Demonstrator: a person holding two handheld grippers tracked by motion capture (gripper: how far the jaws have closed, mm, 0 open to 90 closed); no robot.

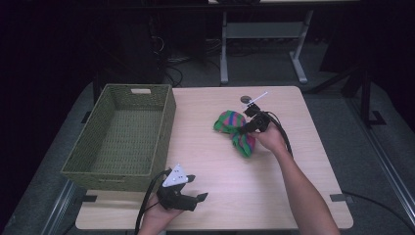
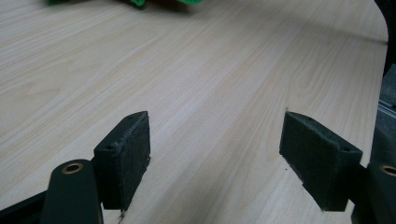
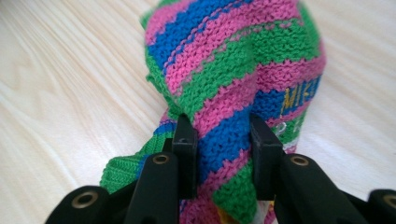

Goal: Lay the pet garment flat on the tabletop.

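Right gripper (image 3: 222, 140) fingers pinch the soft, light striped knitted cloth (image 1: 235, 128) mid-counter (image 1: 205, 161) at its bunched waist, a sound hold; left gripper (image 2: 217, 161) fingers spread, idle.

Knitted cloth (image 2: 140, 2) cut off at top edge

Your two handheld grippers are black, with brass-ringed screw holes, a trailing black cable each; the left gripper (image 1: 195, 188) carries a grey three-cornered plate (image 1: 176, 176). Forearms bare.
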